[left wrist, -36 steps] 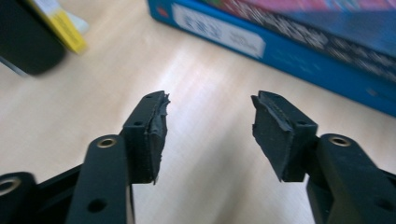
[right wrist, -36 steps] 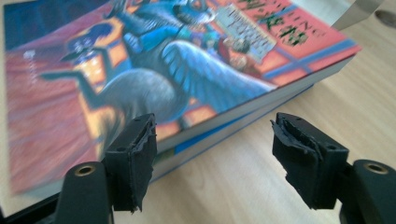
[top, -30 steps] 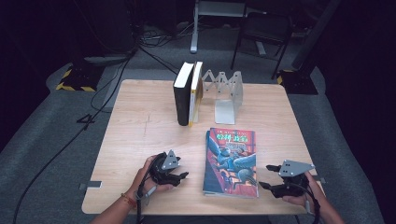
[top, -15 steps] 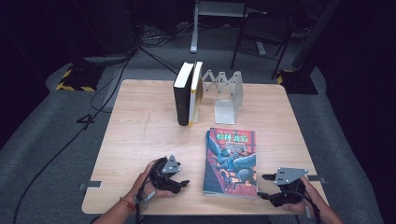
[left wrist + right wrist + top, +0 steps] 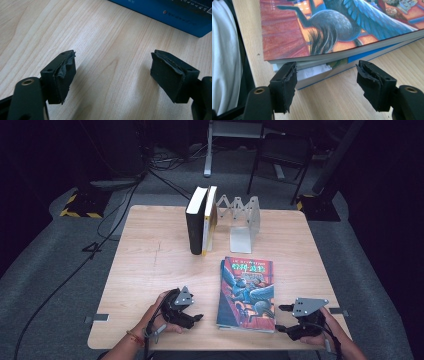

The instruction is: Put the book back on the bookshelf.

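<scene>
A paperback with a colourful cover (image 5: 247, 292) lies flat on the near right part of the wooden table (image 5: 150, 270). It seems to rest on a second, blue-edged book (image 5: 359, 57). My right gripper (image 5: 280, 318) is at the paperback's near right corner, open, its jaws level with the page edges (image 5: 312, 71) and not touching them. My left gripper (image 5: 196, 312) is just left of the paperback, also open and holding nothing. In the left gripper view the jaws (image 5: 112, 75) hover over bare wood, with the blue book edge (image 5: 175, 15) ahead.
A black book (image 5: 195, 220) and a yellow-spined book (image 5: 210, 220) stand upright at the back middle. A folding metal book rack (image 5: 242, 220) stands beside them. The table's near edge (image 5: 200, 347) runs under both hands. Cables (image 5: 75, 270) cross the grey floor at left.
Both hands have drifted slightly toward the near table edge. The right gripper has edged left, closer to the paperback's corner. The books have not moved.
</scene>
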Tool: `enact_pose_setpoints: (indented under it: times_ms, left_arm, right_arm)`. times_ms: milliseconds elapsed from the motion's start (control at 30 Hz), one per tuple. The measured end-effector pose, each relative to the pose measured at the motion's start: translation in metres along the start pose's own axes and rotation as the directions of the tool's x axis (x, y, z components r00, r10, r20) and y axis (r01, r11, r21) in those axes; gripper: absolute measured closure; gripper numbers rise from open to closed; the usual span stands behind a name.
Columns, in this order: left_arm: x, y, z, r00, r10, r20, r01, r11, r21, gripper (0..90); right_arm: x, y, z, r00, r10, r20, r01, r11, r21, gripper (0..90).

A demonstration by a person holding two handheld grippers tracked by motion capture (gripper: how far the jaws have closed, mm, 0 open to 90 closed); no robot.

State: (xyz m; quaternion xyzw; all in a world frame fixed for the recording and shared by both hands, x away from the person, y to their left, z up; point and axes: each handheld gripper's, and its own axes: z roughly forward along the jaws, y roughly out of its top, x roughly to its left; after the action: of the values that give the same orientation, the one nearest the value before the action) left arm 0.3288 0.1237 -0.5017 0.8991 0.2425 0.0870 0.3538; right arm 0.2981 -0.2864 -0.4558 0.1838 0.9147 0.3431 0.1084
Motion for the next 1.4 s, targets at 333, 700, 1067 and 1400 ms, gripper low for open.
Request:
enact_pose_setpoints:
  times_ms: [333,700,1067,1400]
  left_arm:
    - [-0.010,0.009,-0.006,0.9990,0.014,0.042,-0.012,0.9991,-0.042,20.5]
    - [-0.019,0.022,0.001,0.9985,0.048,0.025,-0.046,0.9976,-0.052,23.8]
    - [0.001,0.039,0.021,0.9999,0.010,-0.009,-0.010,0.9971,-0.076,28.7]
    - [0.011,0.050,0.034,0.9995,0.004,-0.032,-0.007,0.9958,-0.091,30.7]
  right_arm:
    - [0.000,0.008,-0.004,0.9997,0.024,0.008,-0.023,0.998,-0.061,31.6]
    - [0.000,0.008,0.001,0.9982,0.008,0.060,-0.008,1.000,-0.001,31.2]
    - [-0.010,0.008,0.003,0.9851,0.090,0.147,-0.089,0.996,-0.014,35.9]
    - [-0.022,0.007,-0.012,0.9733,0.199,0.114,-0.185,0.975,-0.127,36.1]
